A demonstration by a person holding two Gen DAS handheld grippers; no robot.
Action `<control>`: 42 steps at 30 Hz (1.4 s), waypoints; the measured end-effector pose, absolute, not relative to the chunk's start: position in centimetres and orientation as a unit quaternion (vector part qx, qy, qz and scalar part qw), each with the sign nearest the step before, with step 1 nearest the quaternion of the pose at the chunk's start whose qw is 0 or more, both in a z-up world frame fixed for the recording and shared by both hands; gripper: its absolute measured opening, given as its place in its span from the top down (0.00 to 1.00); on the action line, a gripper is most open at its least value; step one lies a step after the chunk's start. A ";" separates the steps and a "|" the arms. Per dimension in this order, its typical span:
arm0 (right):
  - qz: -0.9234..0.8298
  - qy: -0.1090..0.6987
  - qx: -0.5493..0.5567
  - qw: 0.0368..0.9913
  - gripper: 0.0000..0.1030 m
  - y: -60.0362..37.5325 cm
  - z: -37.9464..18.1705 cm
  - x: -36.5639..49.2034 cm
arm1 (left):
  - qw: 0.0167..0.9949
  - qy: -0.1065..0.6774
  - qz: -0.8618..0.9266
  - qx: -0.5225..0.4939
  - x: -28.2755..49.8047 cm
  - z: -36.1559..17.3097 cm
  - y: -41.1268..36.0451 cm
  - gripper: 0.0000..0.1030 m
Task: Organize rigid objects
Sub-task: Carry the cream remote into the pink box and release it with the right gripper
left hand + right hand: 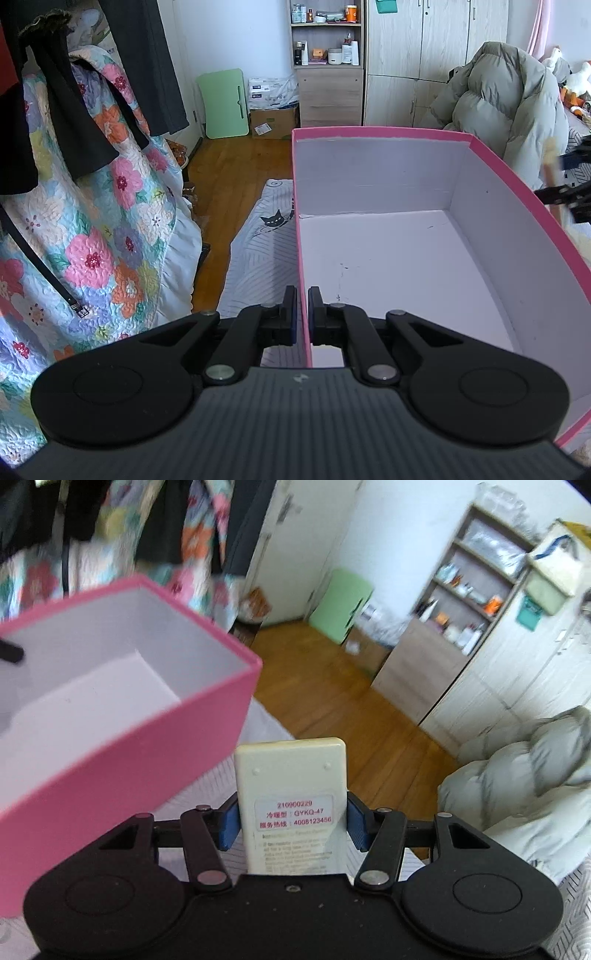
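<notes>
A pink box [388, 132] with a white, empty inside fills the right of the left wrist view. My left gripper [302, 314] is shut on its left wall, one finger inside and one outside. In the right wrist view the same pink box [122, 746] sits at the left, tilted. My right gripper [291, 823] is shut on a cream remote control [291, 771], label side up, held in the air just right of the box. The right gripper [569, 188] also shows at the right edge of the left wrist view, beside the box wall.
A floral quilt [110, 229] and dark clothes [74, 110] hang at the left. A striped sheet with a cat print [258, 251] lies below the box. A puffy grey coat [509, 107], a wardrobe [424, 55], a shelf unit [325, 55] and wooden floor [236, 173] lie beyond.
</notes>
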State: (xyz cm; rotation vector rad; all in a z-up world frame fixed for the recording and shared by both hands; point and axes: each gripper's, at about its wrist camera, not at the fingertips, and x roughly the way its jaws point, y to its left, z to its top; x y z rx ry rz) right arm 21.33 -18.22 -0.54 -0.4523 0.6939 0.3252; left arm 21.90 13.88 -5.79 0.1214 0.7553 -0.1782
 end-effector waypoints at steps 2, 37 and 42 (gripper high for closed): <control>0.152 0.309 -0.199 0.917 0.41 -18.3 0.8 19.8 | 0.924 0.369 -0.086 0.053 21.9 -5.8 13.8 0.95; 0.235 0.424 0.078 0.871 0.41 -4.8 -4.3 27.7 | 0.926 0.354 -0.106 0.075 21.3 -5.8 12.4 0.96; 0.226 0.354 0.042 0.906 0.41 -4.2 -2.6 27.0 | 0.927 0.354 -0.106 0.071 21.6 -5.7 12.5 0.96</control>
